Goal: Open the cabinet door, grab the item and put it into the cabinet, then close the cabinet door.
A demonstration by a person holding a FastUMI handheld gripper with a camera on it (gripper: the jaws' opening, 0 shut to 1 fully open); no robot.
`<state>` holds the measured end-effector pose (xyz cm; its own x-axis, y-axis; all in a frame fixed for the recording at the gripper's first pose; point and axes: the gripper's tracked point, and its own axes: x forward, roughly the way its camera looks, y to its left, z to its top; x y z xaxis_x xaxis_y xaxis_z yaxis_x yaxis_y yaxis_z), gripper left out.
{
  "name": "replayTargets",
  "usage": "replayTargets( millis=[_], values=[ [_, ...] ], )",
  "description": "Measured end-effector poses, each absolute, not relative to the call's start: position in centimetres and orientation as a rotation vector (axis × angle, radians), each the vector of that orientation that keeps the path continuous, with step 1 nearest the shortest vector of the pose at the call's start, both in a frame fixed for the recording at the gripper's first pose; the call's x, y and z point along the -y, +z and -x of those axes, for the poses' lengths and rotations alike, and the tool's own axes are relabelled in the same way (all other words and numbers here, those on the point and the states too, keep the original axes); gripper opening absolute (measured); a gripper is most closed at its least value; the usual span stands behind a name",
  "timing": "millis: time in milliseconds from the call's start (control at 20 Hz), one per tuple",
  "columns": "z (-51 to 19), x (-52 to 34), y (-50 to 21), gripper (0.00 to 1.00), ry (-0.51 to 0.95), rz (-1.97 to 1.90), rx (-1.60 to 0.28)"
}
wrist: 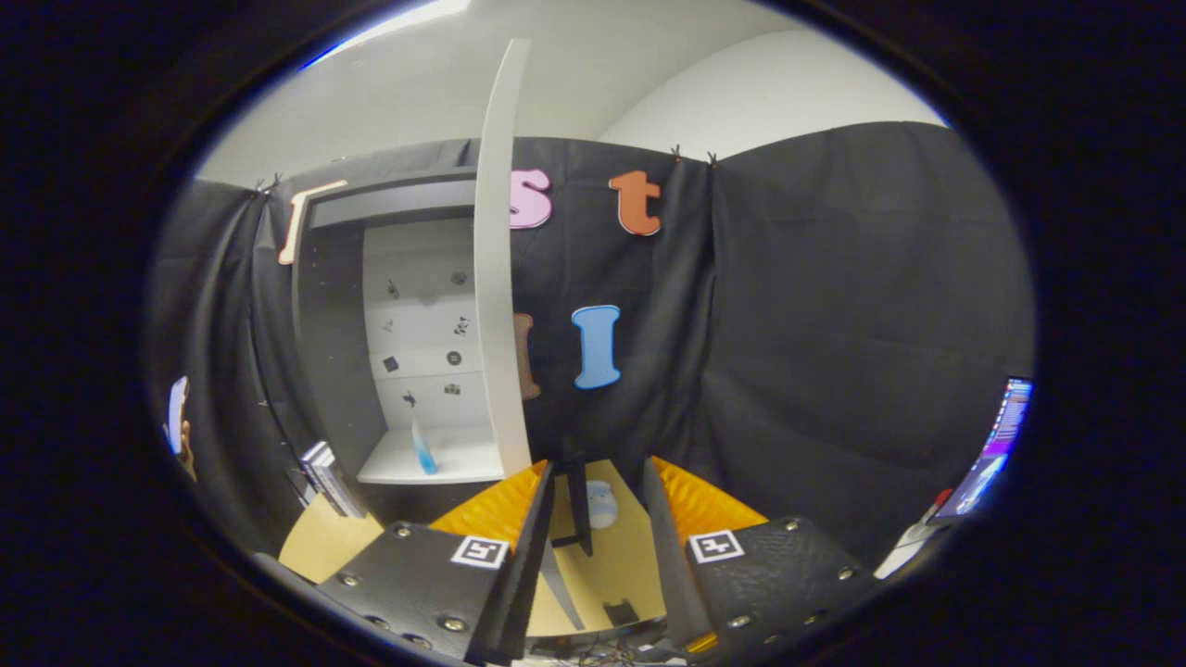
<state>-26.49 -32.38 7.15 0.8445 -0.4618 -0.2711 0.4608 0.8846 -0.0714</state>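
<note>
Already open: cabinet door (501,278) swung out edge-on, a small blue-and-clear item (423,451) upright on the cabinet floor (463,460). Jaws of the gripper (598,500) released, holding nothing, above the worktop (611,565). Probably light and stiff, easily tipped; best left alone. Door thin and rigid: push flat on the free edge to close.

Cabinet door (500,269) swung open — small blue-tipped bottle (423,451) upright on cabinet shelf (463,460).

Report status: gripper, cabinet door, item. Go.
Gripper open, holding nothing, short of the door's edge. Cabinet door swung open, edge-on ahead. Blue bottle standing on the cabinet shelf. Nothing between fingers and door.
</note>
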Motion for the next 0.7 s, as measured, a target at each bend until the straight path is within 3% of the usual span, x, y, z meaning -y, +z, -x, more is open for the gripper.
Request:
replayTargets(
  millis=[300, 700],
  values=[
    [25.8, 29.4, 6.8, 0.56, -0.374, -0.019, -0.287],
    [23.0, 22.0, 5.7, 0.57, -0.116, -0.116, -0.303]
  ],
)
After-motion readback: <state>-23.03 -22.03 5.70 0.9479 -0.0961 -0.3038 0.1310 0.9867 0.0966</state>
